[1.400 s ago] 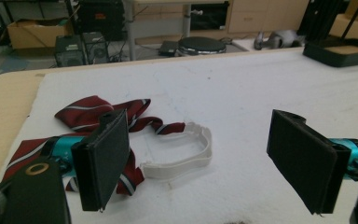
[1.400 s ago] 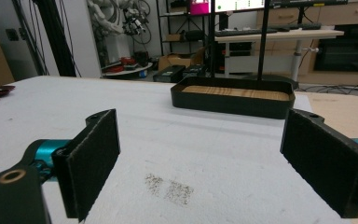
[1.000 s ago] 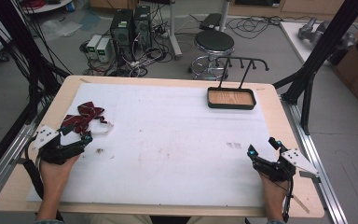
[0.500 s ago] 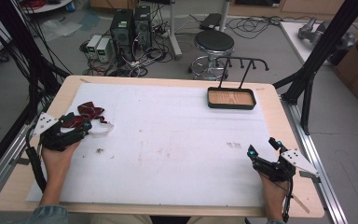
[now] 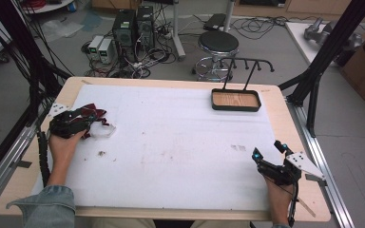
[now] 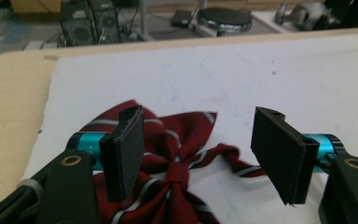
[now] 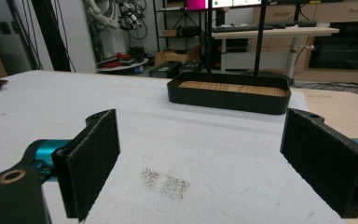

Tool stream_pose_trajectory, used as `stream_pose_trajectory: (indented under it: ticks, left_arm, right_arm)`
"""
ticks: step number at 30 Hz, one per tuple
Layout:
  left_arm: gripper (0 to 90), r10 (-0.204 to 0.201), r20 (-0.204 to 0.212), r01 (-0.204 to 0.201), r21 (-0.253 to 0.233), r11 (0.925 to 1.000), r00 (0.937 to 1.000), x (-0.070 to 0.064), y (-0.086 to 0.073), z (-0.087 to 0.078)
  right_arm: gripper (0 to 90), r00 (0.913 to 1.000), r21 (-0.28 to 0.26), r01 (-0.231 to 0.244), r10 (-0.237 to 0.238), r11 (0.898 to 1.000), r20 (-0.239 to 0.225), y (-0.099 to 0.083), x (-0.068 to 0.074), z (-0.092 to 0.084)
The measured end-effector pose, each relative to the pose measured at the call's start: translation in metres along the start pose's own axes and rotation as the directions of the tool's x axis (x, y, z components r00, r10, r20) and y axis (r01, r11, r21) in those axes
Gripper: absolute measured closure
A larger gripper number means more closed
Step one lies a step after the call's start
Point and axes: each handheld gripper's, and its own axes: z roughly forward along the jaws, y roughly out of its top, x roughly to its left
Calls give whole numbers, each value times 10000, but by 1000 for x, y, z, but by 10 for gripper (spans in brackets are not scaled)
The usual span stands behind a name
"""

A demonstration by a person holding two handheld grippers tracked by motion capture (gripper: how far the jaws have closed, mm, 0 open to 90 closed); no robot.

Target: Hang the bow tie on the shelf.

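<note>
My left tool [image 6: 198, 158] spread over bow tie [image 6: 177, 163]; right tool [image 7: 214, 158] spread, idle. Risk: off-centre pinch snags loose ribbon tail, drags bow across desk [image 5: 180, 142].

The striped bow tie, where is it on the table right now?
The red striped bow tie lies at the left side of the white mat in the high view, right under the open left gripper.

1. Mat [image 5: 180, 142] lay on the desk [image 5: 275, 95], covering most of its top.
2. Bow tie [image 6: 177, 158] lay on the mat near its far left corner, under the left gripper [image 5: 88, 117].
3. Tray [image 5: 235, 100] sat at the mat's far right.
4. Right gripper [image 5: 266, 149] was at the near right.
5. Stool [image 5: 217, 45] stood behind the desk.
</note>
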Motion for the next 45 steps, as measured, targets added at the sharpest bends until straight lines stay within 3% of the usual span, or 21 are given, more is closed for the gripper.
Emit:
stream_pose_trajectory:
  ticks: [6, 9, 11, 16, 21, 24, 26, 29, 30, 36, 42, 45]
  left_arm:
    - [414, 238, -97, -227, 1009, 9946, 9997, 6, -3, 12]
    - [474, 449, -47, -440, 1200, 9918, 9990, 5, -5, 16]
    - [514, 701, -142, -674, 1432, 9874, 9974, 4, -7, 20]
    - [566, 779, -145, -730, 2159, 9737, 9969, 3, -5, 28]
    - [720, 1087, -1, -1055, 2403, 9650, 9941, 0, -5, 31]
    - [748, 1391, 73, -1363, 2574, 9566, 9902, -3, -2, 30]
    - [753, 1774, 137, -1755, 2387, 9551, 9840, -9, 2, 28]
    - [755, 2136, 320, -2158, 1778, 9601, 9764, -21, 12, 25]
    - [755, 2162, 417, -2200, 1476, 9643, 9755, -26, 18, 23]
    - [755, 2290, 1168, -2336, 268, 9720, 9664, -54, 47, 19]
    - [755, 2710, 1747, -2615, -759, 9622, 9466, -91, 77, 20]
    - [755, 3050, 2022, -2877, -1106, 9513, 9306, -112, 93, 24]
  right_arm:
    - [109, 10000, 9, -11, 11, 10000, -8, 0, 0, 0]
    - [109, 10000, 12, -6, 6, 10000, -3, 0, 0, 0]
    - [109, 10000, 35, -14, 14, 10000, 1, 0, 0, 0]
    - [110, 10000, 45, -13, 13, 10000, 7, 0, 0, 0]
    - [110, 10000, 38, -79, 79, 10000, 5, 0, 0, 0]
    - [109, 10000, 37, -70, 70, 10000, -2, 0, 0, 0]
    - [109, 10000, 21, -64, 64, 10000, 0, 0, 0, 0]
    - [110, 10000, 30, -79, 79, 10000, -1, 0, 0, 0]
    - [110, 10000, 22, -81, 81, 10000, -15, 0, 0, 0]
    - [109, 9999, 34, -128, 128, 9999, -14, 0, -1, 0]
    - [109, 9999, -7, -164, 164, 9999, -17, 0, -1, 0]
    - [110, 9997, -31, -233, 232, 9997, -57, 0, -1, 0]
